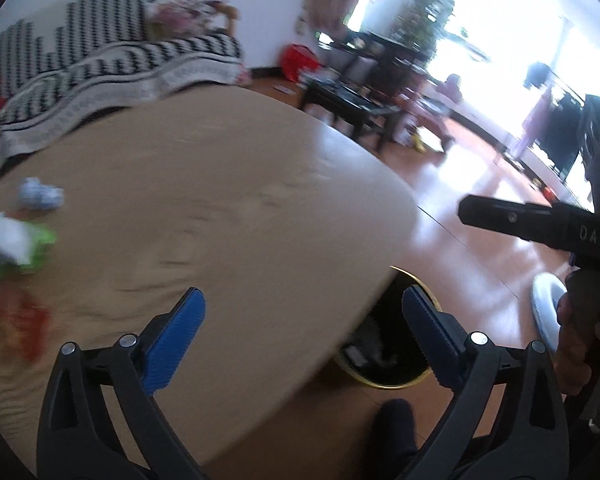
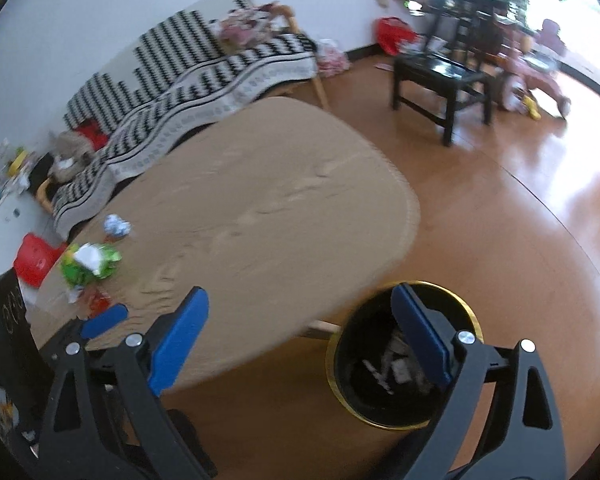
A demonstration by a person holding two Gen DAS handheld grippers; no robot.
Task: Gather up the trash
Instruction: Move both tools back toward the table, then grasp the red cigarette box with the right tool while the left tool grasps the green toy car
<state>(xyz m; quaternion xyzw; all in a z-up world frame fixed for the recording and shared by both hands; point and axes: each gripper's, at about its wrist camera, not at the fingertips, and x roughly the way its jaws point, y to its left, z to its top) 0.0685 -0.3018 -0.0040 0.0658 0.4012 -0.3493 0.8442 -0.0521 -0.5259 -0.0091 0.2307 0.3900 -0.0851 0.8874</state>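
Observation:
A black bin with a gold rim (image 2: 404,360) stands on the floor by the tan table (image 2: 260,208) and holds several scraps. It also shows in the left wrist view (image 1: 384,344). On the table lie a crumpled blue-white paper (image 2: 117,225), a green and white wrapper (image 2: 90,264) and a red wrapper (image 2: 96,300). The left wrist view shows the paper (image 1: 40,194), the green wrapper (image 1: 16,244) and the red wrapper (image 1: 24,328). My right gripper (image 2: 300,312) is open and empty above the bin's edge. My left gripper (image 1: 302,312) is open and empty over the table's near corner.
A sofa with a black-and-white zigzag cover (image 2: 188,72) runs behind the table. A black low table (image 2: 440,76) stands on the wooden floor to the right. A red stool (image 2: 36,260) sits at the left. A white round object (image 1: 546,312) lies on the floor.

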